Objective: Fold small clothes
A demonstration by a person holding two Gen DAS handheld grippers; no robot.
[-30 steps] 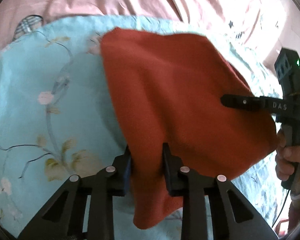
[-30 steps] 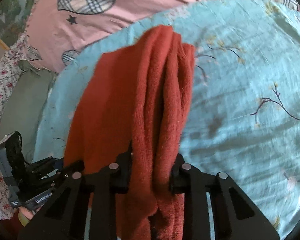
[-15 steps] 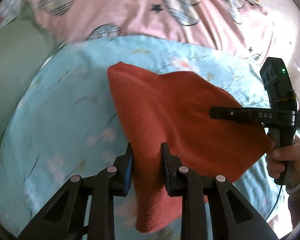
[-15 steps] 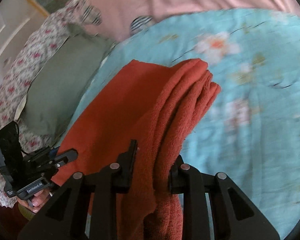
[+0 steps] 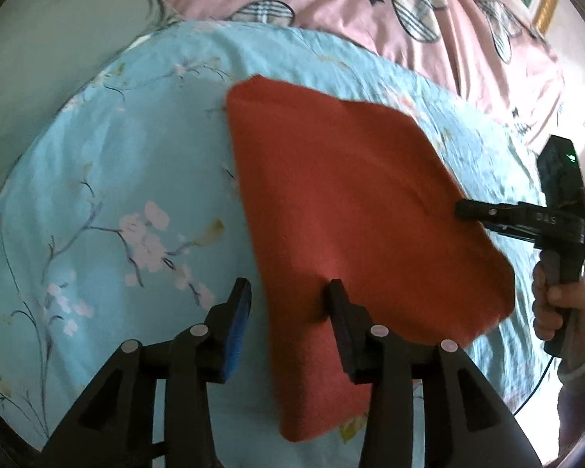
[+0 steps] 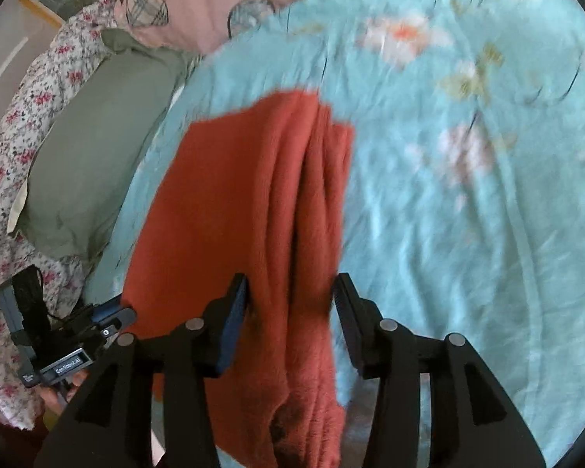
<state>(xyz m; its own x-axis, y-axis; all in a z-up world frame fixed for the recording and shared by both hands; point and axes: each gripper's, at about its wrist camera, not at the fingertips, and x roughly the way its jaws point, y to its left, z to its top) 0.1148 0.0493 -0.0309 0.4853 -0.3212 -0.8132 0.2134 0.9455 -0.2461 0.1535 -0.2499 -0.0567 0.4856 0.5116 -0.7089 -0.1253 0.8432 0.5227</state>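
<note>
Left gripper [image 5: 288,304] is opening up right now, its jaws spreading apart around the near-left edge of the rust-red cloth [image 5: 343,202], and the pads aren't pressing on it: the left pad is sitting clear over the blue floral sheet [image 5: 109,179], the right one just touching the fabric. The cloth itself is lying folded and mostly flat on that sheet, roughly in the middle of the bed, with a grey-green pillow [image 6: 93,156] off to the far left and a pink patterned quilt [image 5: 390,7] running along the far side. Moving right, the right gripper [image 6: 292,296] is also opening, with the bunched, layered right edge of the cloth sitting loose between its jaws, so it's letting go rather than pinching. A hand [image 5: 565,304] is wrapping around its handle at the right edge.
</note>
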